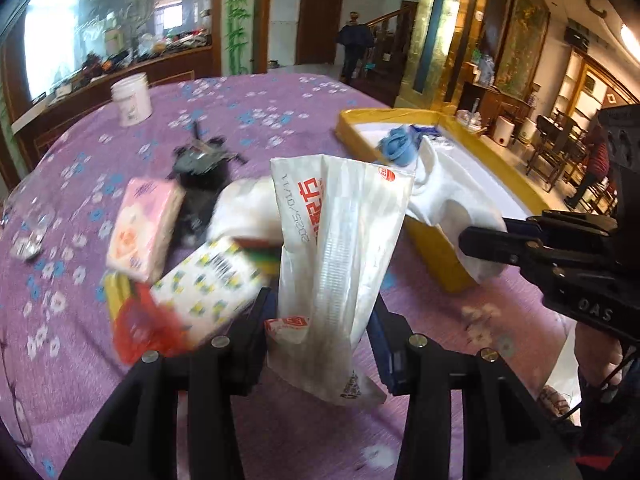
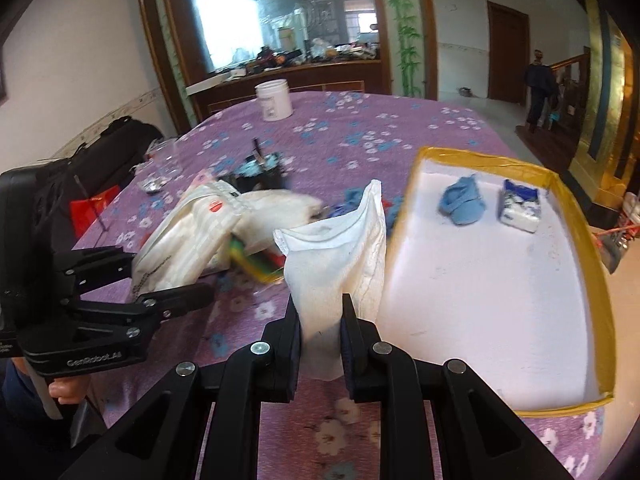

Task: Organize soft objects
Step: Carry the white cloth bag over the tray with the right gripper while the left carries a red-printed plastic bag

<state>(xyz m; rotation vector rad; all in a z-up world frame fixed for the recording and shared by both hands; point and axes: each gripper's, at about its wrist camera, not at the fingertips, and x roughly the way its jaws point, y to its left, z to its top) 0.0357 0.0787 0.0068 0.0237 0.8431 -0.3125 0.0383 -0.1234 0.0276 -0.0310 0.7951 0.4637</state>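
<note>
We grip a white tissue pack [image 1: 336, 264] in our left gripper [image 1: 320, 320], jaws clamped, a white cloth [image 2: 336, 256] pinched in our right gripper [image 2: 320, 332], beside the yellow-rimmed box [image 2: 576, 264].

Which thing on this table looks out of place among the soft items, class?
The white plastic jar at the table's far edge stands apart from the pile of tissue packs and cloths. It looks hard rather than soft. The yellow-rimmed box holds only a blue sock and a small pack.

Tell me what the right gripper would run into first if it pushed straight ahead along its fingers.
Holding the white cloth, the right gripper points at the near left wall of the yellow-rimmed tray. It would probably meet that wall first, though depth is hard to judge here.
</note>
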